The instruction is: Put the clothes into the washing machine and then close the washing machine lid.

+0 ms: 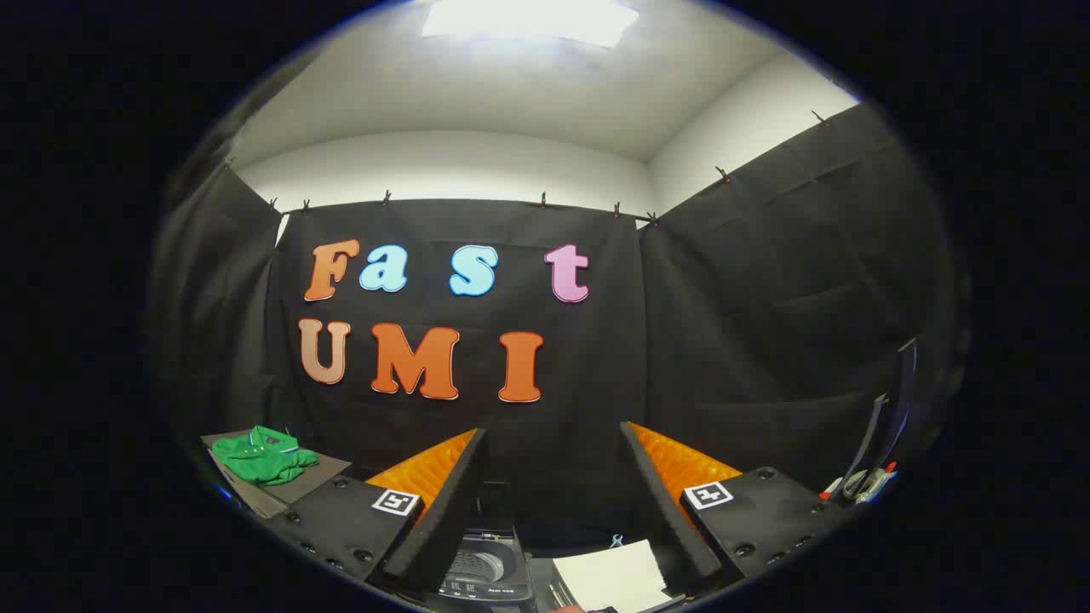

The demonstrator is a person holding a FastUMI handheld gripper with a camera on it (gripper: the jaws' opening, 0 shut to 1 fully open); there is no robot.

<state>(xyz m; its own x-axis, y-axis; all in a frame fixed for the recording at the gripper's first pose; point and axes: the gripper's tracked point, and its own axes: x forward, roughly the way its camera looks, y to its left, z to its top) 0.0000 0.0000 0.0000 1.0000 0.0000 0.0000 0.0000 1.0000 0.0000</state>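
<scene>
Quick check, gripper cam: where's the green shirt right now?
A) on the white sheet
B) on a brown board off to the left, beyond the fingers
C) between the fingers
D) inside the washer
B: the green shirt lies crumpled on the brown board, left of the open gripper, which holds nothing.

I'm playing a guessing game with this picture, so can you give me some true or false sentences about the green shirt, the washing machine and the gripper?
1. The gripper is open and holds nothing. True.
2. The green shirt is already inside the washing machine. False: it lies folded on a flat board off to the left of the fingers.
3. The washing machine sits low down, between the two fingers. True.
4. The gripper is pinching the white paper. False: the white paper lies below, by the right finger, and nothing is pinched.
5. The green shirt is crumpled between the fingers. False: it is well to the left of them, untouched.
</scene>
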